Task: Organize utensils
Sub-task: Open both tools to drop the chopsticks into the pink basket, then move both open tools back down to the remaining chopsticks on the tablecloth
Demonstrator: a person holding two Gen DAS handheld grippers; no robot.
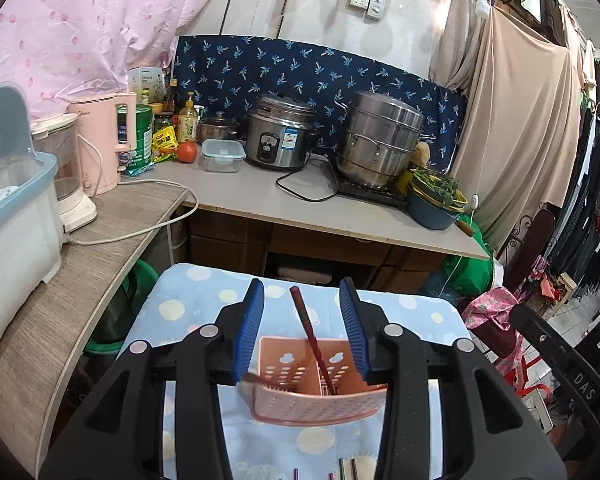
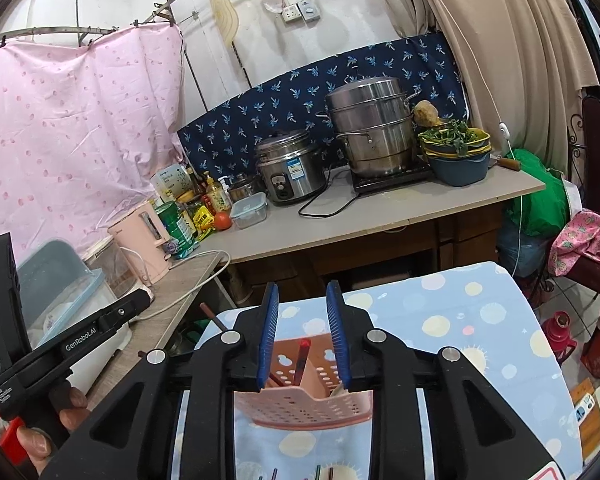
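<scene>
A pink perforated utensil basket (image 1: 312, 408) stands on the blue spotted cloth (image 1: 188, 304), right under both grippers. In the left wrist view a dark red chopstick (image 1: 306, 324) leans upright in it. My left gripper (image 1: 302, 285) is open; its blue pads flank the stick without touching it. In the right wrist view the basket (image 2: 300, 404) holds a red-tipped chopstick (image 2: 301, 360) between the spread pads of my open right gripper (image 2: 303, 285). Another chopstick (image 2: 210, 314) pokes out to the left. Several loose utensil ends (image 1: 342, 472) lie on the cloth at the near edge.
A counter (image 1: 260, 196) behind the table holds a rice cooker (image 1: 278, 138), a steel steamer pot (image 1: 376, 140), a pink kettle (image 1: 104, 140) and a basin of greens (image 1: 436, 200). A white dish box (image 1: 12, 216) sits on the left shelf. Clothes hang at right.
</scene>
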